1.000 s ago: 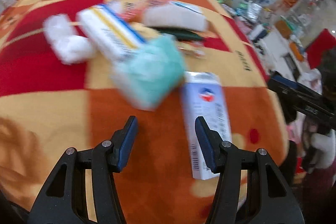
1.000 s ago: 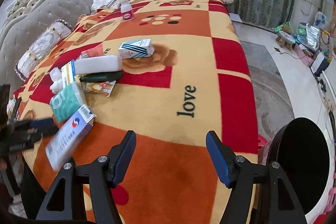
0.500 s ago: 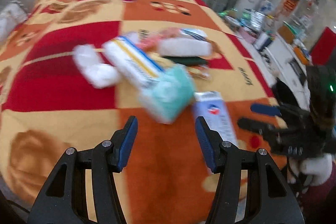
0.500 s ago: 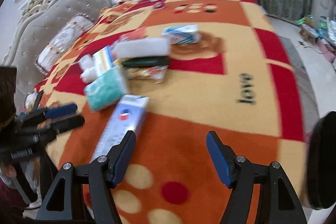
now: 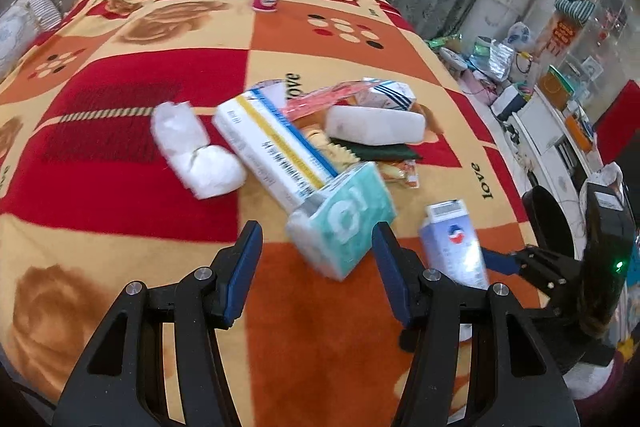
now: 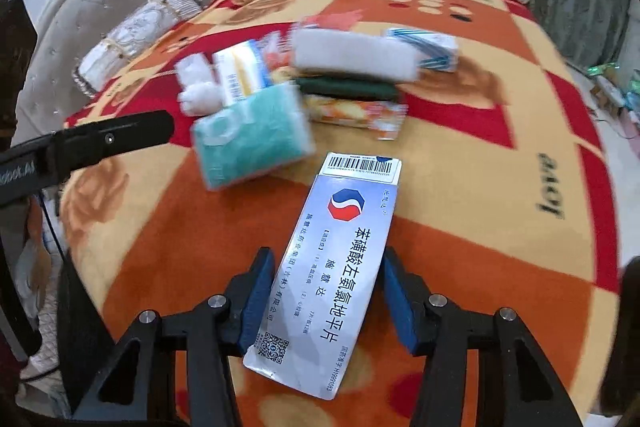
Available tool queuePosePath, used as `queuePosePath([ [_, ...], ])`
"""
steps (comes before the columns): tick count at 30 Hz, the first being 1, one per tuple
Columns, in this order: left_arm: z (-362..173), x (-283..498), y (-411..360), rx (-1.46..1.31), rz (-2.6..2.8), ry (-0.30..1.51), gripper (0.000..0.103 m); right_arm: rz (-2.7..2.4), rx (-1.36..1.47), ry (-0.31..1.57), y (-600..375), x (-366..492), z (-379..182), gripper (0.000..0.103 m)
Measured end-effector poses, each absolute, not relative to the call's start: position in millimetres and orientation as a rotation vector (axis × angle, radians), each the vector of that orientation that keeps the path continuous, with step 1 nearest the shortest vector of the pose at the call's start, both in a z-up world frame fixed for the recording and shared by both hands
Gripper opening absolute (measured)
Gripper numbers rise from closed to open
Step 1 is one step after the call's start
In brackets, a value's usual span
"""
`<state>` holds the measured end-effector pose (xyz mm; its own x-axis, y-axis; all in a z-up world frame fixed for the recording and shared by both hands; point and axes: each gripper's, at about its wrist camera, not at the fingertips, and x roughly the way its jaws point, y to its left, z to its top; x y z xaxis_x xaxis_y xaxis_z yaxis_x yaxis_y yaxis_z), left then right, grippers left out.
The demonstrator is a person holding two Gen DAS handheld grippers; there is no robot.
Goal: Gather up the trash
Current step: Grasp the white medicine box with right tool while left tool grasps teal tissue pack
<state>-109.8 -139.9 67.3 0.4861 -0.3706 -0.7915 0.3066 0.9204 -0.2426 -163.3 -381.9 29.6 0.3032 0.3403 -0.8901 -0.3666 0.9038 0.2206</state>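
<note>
The right gripper (image 6: 326, 297) has just been closing its jaws around a pale blue medicine box (image 6: 334, 267) — the blue pads flank its long sides, contact unclear — lying near the blanket's (image 6: 460, 187) front edge. The left gripper (image 5: 316, 267) hangs with jaws parted and empty just short of a teal tissue pack (image 5: 346, 221). Beyond, mid-blanket, lie a long white box (image 5: 272, 153) and a crumpled tissue (image 5: 194, 151).

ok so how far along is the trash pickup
Nothing looks collected yet. The right gripper has just been closing around the blue-and-white medicine box, which lies between its jaws on the blanket. The left gripper hangs open. The teal tissue pack, white wad and the rest remain.
</note>
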Motion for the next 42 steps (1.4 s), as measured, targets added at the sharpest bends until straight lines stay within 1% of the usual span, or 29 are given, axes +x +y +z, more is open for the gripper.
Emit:
queuePosePath([
  [7,51,-93,-165,-0.016,-0.414,1.01,0.056,0.334,0.045,1.188,-450,-158,26,0.051],
  [10,47,-92,-172,0.007,-0.408,1.011,0.056,0.323,0.071,1.192,-461,-158,26,0.052],
  [12,45,-93,-174,0.01,-0.407,1.014,0.056,0.319,0.075,1.193,-464,-158,26,0.056],
  [15,43,-97,-179,0.018,-0.41,1.02,0.055,0.32,0.069,1.189,-462,-160,25,0.056],
  [16,41,-99,-181,0.02,-0.417,1.025,0.052,0.321,0.061,1.186,-460,-161,25,0.056],
  [17,40,-101,-182,0.024,-0.424,1.03,0.044,0.325,0.057,1.185,-459,-162,25,0.056],
  [19,36,-103,-185,0.034,-0.431,1.048,0.039,0.331,0.048,1.183,-456,-163,25,0.056],
  [22,38,-105,-184,0.016,-0.423,1.041,0.025,0.334,0.03,1.175,-455,-163,24,0.056],
  [25,42,-107,-184,-0.008,-0.43,1.044,0.017,0.338,0.021,1.166,-455,-163,25,0.05],
  [29,49,-115,-190,0.006,-0.438,1.026,0.015,0.339,0.027,1.144,-460,-163,32,0.048],
  [42,74,-127,-212,0.02,-0.471,0.964,0.014,0.317,0.063,1.095,-484,-164,49,0.048],
])
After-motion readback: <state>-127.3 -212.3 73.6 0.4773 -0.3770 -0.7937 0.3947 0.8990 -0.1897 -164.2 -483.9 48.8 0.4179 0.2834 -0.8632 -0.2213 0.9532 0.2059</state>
